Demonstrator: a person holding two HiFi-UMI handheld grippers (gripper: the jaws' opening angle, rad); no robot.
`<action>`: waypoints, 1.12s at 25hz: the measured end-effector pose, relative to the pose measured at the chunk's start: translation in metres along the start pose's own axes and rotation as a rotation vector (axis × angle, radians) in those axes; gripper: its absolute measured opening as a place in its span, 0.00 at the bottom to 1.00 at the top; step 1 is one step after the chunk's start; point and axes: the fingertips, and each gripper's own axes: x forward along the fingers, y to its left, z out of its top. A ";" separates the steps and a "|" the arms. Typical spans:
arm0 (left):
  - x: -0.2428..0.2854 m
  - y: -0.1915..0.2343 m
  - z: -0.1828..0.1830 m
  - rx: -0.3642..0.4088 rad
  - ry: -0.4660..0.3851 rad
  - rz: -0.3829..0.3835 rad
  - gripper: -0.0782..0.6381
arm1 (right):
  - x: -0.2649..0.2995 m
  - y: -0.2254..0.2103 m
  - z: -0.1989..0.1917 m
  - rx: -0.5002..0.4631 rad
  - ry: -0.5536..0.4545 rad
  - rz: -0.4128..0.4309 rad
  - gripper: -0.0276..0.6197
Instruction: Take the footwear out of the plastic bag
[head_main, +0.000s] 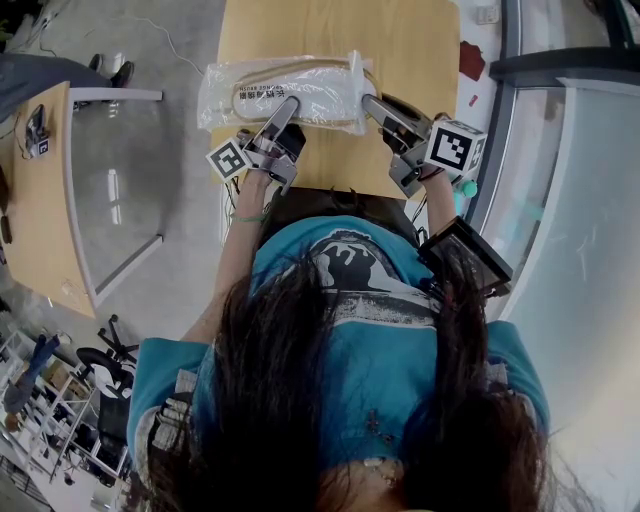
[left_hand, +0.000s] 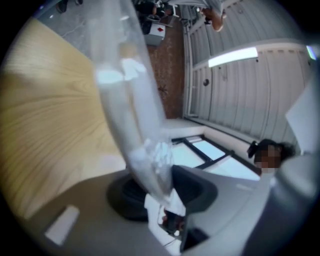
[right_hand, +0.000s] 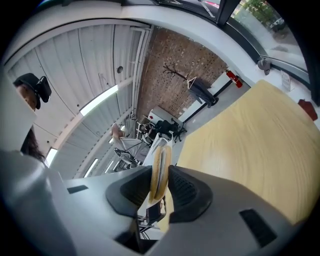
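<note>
Left gripper (head_main: 290, 106) pinches plastic bag (head_main: 245, 92)

The clear plastic bag (head_main: 285, 92) is thin, glossy film that crinkles and catches white glare, while the pale tan flat footwear (right_hand: 160, 170) inside it looks matt, with no shine. The bag lies on a light wooden table top (head_main: 410, 45) that has a smooth satin finish and fine grain. The left gripper (left_hand: 161, 187) and the right gripper (right_hand: 161, 187) have smooth, matt grey plastic shells, the right one's dull black pads (right_hand: 186, 192) are ribbed, and the person's teal shirt (head_main: 400, 340) is soft matt cloth.
</note>
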 end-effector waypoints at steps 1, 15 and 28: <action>0.000 0.001 0.000 0.018 0.006 0.010 0.30 | 0.000 -0.001 0.000 -0.002 0.003 -0.007 0.21; -0.014 0.016 0.023 0.070 -0.092 0.126 0.24 | -0.020 -0.006 0.007 -0.006 -0.057 -0.029 0.20; -0.011 -0.003 0.038 -0.131 -0.317 -0.004 0.20 | -0.004 -0.012 0.002 0.159 -0.193 0.069 0.38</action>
